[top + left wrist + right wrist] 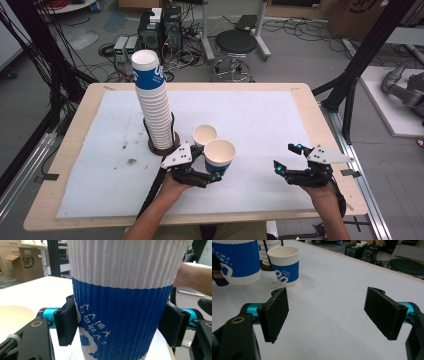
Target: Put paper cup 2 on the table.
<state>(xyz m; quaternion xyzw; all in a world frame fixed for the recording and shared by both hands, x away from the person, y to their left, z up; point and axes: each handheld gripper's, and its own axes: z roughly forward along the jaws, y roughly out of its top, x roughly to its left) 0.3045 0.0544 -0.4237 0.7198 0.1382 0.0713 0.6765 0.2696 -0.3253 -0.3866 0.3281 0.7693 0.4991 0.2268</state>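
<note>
Left gripper [216,172]: jaws clamped on my cup [219,156], lifted beside second cup [204,135]. Right gripper [286,159]: jaws wide apart, empty, over table [280,125]. Stack [152,100] upright behind.

Past the far edge of the table [75,145] we see a round black stool [235,42]. Dark computer boxes [160,27] and messy wires [186,56] sit there too.

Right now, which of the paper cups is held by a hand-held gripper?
The cup nearest the person: the left hand-held gripper clamps its blue band. The smaller-looking cup behind it stands free, and the tall stack stays on its holder.
</note>
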